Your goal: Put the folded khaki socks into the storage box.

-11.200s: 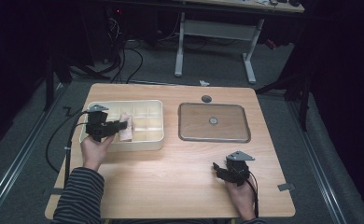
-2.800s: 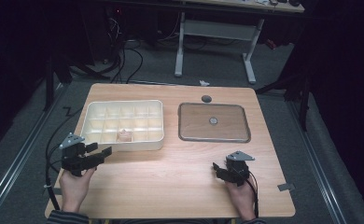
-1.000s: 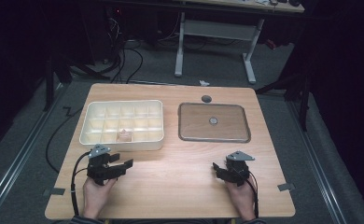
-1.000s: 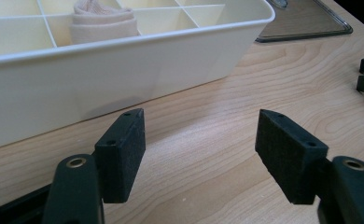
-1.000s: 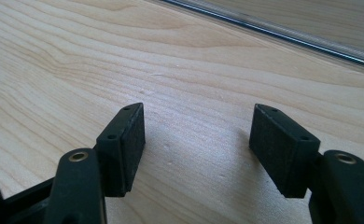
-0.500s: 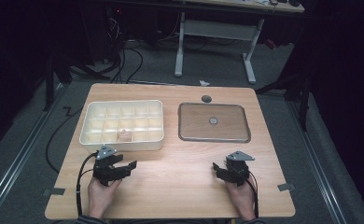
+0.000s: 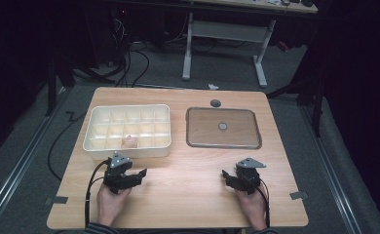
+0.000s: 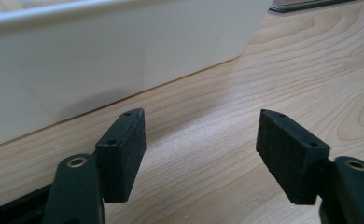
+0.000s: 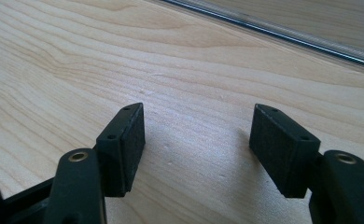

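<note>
A cream compartment box stands on the left half of the wooden table, with a small pale object in one of its front cells. Right of it lies a flat clear lid with a round knob. My left gripper rests on the table just in front of the box, open and empty; in the left gripper view the box's wall stands close behind the jaws. My right gripper sits near the front right, open and empty, and its own view has the lid's edge beyond it.
A small dark round disc lies near the table's far edge. Cables trail from both grippers toward the front edge. Beyond the table are a desk frame and floor cables.
My left gripper has left the box, come down to the front left and slid right along the table to just in front of the box. The right gripper has stayed still.
</note>
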The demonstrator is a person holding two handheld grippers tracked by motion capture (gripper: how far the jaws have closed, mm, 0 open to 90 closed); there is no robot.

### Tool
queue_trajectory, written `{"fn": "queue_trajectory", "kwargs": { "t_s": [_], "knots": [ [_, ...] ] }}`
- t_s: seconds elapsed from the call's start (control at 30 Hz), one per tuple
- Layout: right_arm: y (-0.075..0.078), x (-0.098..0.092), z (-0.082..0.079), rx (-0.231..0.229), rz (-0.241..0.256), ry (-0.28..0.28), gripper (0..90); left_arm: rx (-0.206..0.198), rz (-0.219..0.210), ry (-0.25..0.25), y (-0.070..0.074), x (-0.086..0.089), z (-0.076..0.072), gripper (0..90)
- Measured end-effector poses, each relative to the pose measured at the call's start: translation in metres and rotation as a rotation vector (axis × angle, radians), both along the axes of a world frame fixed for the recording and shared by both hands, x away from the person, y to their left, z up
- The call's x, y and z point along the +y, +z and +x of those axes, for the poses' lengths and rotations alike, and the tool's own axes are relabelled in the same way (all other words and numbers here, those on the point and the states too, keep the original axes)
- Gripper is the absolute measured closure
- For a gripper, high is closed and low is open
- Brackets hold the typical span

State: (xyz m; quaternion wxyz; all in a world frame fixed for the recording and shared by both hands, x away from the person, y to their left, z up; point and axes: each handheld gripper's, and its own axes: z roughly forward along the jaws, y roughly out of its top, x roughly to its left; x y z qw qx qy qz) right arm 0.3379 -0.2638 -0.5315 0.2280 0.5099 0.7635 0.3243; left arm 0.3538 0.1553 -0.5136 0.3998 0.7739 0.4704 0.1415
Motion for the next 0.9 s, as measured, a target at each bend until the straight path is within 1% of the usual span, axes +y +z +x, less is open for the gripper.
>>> {"fn": "queue_trajectory", "kwargs": {
  "t_s": [0.07, 0.3, 0.47, 0.53, 0.6, 0.67, 0.8, 0.9],
  "knots": [
    [0.000, 0.000, 0.000, 0.000, 0.000, 0.000, 35.9, -0.001, 0.016, 0.005, -0.001, -0.001, 0.000, 33.6],
    [0.000, 0.000, 0.000, 0.000, -0.001, 0.000, 35.9, -0.018, 0.018, 0.022, -0.003, -0.003, 0.002, 33.7],
    [0.000, 0.000, 0.000, 0.000, 0.000, 0.000, 35.9, -0.019, 0.034, 0.028, -0.005, -0.003, 0.003, 33.6],
    [0.000, 0.000, 0.000, 0.000, 0.000, 0.000, 35.9, -0.029, 0.044, 0.029, -0.006, -0.004, 0.004, 33.6],
    [0.000, 0.000, 0.000, 0.000, 0.000, 0.000, 35.9, -0.022, 0.053, 0.034, -0.007, -0.005, 0.005, 33.6],
    [0.000, 0.000, 0.000, 0.000, 0.000, 0.000, 35.9, -0.022, 0.063, 0.040, -0.008, -0.005, 0.005, 33.6],
    [0.000, 0.000, 0.000, 0.000, 0.000, 0.000, 35.9, -0.023, 0.070, 0.041, -0.010, -0.007, 0.006, 33.6],
    [0.000, 0.000, 0.000, 0.000, 0.000, 0.000, 35.9, -0.024, 0.091, 0.044, -0.012, -0.008, 0.007, 33.9]
  ]
}}
